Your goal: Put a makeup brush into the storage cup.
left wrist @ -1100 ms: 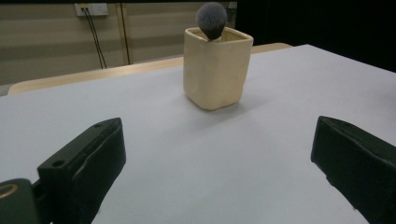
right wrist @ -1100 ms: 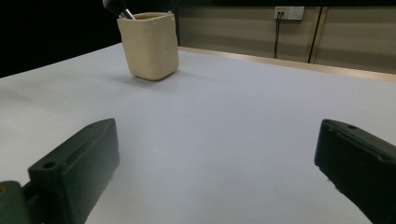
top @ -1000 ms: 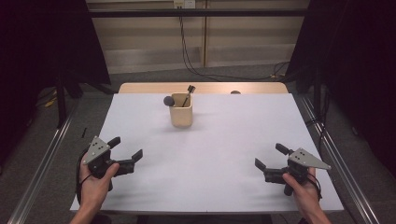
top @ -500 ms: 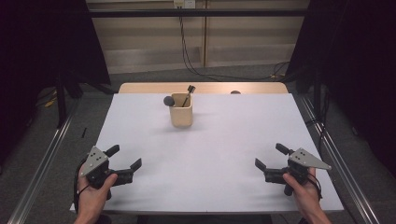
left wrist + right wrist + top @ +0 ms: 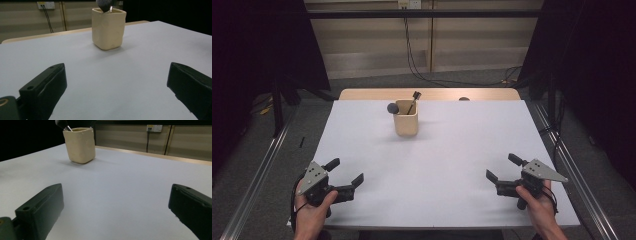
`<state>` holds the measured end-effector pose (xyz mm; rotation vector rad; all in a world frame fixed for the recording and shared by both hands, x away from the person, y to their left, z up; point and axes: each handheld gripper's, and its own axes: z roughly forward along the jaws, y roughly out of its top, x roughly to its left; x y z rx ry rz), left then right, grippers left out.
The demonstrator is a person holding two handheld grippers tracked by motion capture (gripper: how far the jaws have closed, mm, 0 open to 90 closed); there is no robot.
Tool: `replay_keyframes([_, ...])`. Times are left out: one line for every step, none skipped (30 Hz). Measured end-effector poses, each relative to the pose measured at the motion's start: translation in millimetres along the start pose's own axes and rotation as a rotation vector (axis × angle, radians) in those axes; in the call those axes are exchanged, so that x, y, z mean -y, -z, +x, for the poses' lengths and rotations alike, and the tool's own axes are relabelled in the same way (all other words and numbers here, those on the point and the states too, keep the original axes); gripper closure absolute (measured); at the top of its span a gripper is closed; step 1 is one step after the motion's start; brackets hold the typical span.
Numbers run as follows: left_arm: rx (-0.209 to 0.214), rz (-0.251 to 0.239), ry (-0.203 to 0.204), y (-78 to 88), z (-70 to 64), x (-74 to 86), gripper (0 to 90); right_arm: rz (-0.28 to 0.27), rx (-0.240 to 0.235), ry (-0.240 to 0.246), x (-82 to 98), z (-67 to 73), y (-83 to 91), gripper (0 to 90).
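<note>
A cream square cup (image 5: 406, 123) stands upright on the white table (image 5: 462, 145), toward the back centre. Two dark-tipped brushes (image 5: 393, 108) stick out of its top. The cup also appears in the left gripper view (image 5: 108, 28) and the right gripper view (image 5: 79, 144), far ahead of the jaws. My left gripper (image 5: 344, 172) rests near the front left corner, open, with nothing between its jaws. At the front right my right gripper (image 5: 503, 168) is open as well, holding nothing. Both are far from the cup.
A bare wooden strip (image 5: 432, 94) runs along the table's far edge, with a small dark object (image 5: 464, 99) on it. Cables (image 5: 412, 55) hang down the back wall. Metal rails (image 5: 262, 165) flank both sides of the table.
My left gripper has drawn back toward the front edge of the table. The right gripper and the cup have stayed where they were.
</note>
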<state>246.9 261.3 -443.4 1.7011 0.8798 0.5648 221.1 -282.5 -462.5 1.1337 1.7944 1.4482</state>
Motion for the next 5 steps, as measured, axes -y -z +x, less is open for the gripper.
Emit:
replay_keyframes([0.0, 0.001, 0.003, 0.0, 0.1, 0.2, 2.6, 0.0, -0.002, 0.003, 0.0, -0.8, 0.0, 0.0])
replay_keyframes([-0.003, 0.001, 0.009, 0.0, 0.4, 0.5, 2.6, 0.0, -0.002, 0.003, 0.0, -0.8, 0.0, 0.0])
replay_keyframes([-0.007, -0.003, 0.01, 0.0, 1.3, 0.5, 2.6, 0.0, -0.001, -0.003, -0.1, -0.7, -0.4, 0.0])
replay_keyframes([-0.008, -0.002, 0.007, 0.5, 2.1, 0.2, 2.6, 0.0, -0.002, -0.002, 0.0, -0.7, -1.3, 0.0])
replay_keyframes([-0.012, -0.003, 0.008, 0.9, 2.9, 0.1, 2.6, 0.001, -0.003, -0.001, 0.0, -0.7, -1.7, 0.0])
